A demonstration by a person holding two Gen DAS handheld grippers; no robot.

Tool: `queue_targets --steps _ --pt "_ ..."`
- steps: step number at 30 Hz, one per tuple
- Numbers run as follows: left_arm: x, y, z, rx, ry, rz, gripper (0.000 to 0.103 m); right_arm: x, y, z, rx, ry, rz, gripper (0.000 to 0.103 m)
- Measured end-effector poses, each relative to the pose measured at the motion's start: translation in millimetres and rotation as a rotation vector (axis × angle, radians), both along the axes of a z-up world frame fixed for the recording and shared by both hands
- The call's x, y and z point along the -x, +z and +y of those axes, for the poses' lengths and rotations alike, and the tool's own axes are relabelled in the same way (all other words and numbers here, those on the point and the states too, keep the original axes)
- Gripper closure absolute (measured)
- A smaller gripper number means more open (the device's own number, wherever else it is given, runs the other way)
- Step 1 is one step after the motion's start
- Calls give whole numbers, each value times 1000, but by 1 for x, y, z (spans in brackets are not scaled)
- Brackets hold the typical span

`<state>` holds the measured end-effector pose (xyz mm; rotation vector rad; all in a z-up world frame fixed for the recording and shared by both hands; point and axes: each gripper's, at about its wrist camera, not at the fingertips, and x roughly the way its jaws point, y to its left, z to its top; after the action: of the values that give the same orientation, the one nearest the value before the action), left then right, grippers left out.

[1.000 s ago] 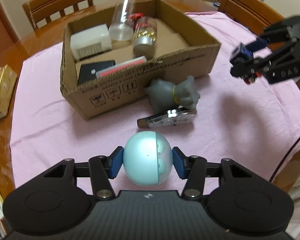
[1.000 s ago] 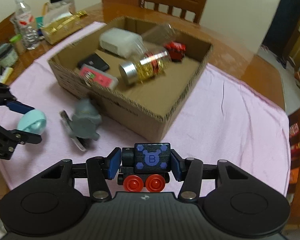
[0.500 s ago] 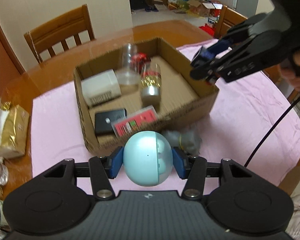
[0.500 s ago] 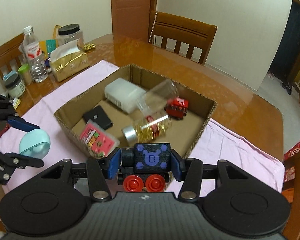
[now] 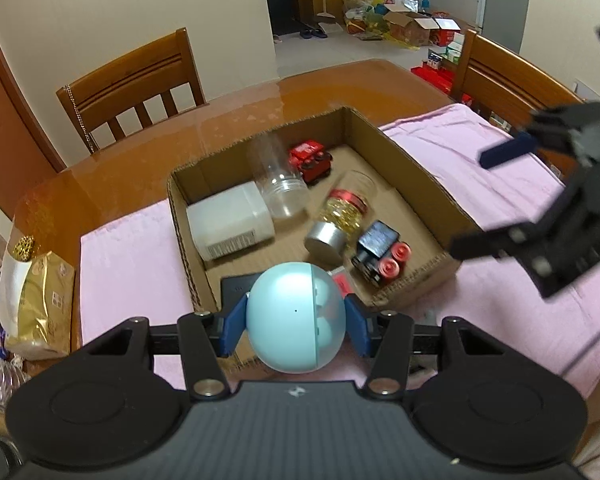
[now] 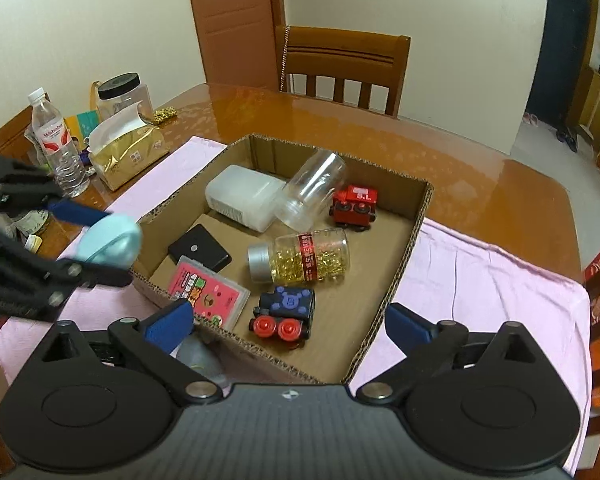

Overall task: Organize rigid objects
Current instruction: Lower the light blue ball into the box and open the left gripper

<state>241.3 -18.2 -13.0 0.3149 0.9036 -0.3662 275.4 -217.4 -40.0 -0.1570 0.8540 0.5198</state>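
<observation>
Here the cardboard box point(image 6: 400, 248) sits on a pink cloth point(image 6: 480, 276) on the wooden table point(image 6: 340, 120), top open. Inside the box: white plastic container point(image 6: 242, 196) at the far-left part, clear empty jar point(image 6: 314, 194) lying on its side touching it, red toy train point(image 6: 354, 205) by the far wall just right of the jar. Mid-box, a jar of gold capsules point(image 6: 300, 261) lies on its side, silver cap pointing left. Black flat case point(image 6: 199, 253) and pink card pack point(image 6: 206, 298) lie along the box's left side, pack at the near-left corner. Black-and-blue toy train point(image 6: 285, 312) with red wheels rests on the box floor near the near wall, just in front of the capsule jar, touching neither pad.

Right hand-held gripper point(image 6: 286, 326) hovers over the box's near wall, jaws opening, spread wide, nothing between the pads. Left hand-held gripper point(image 5: 296, 322) is clenched on a light-blue ball point(image 5: 296, 322), pads pressing both sides; ball is in the air above the box's near-left corner, not yet in the box. A grey object point(image 6: 200, 356) lies on the cloth outside the box's near wall, mostly hidden. Gold tissue pack point(image 6: 128, 152) and water bottle point(image 6: 58, 144) stand on the table left of the box.
</observation>
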Motion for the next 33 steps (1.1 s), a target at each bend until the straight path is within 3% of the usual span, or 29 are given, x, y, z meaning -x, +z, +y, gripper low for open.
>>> queue_targets --steps 14,32,33 --pt "-73 -29 -8 4 29 14 51 22 -1 1 -3 -98 -3 0" --pt "-96 -56 -22 -1 26 36 51 36 -12 -17 19 -195 34 0" --pt "-95 -56 -23 -2 30 29 45 36 -12 -17 19 -195 33 0"
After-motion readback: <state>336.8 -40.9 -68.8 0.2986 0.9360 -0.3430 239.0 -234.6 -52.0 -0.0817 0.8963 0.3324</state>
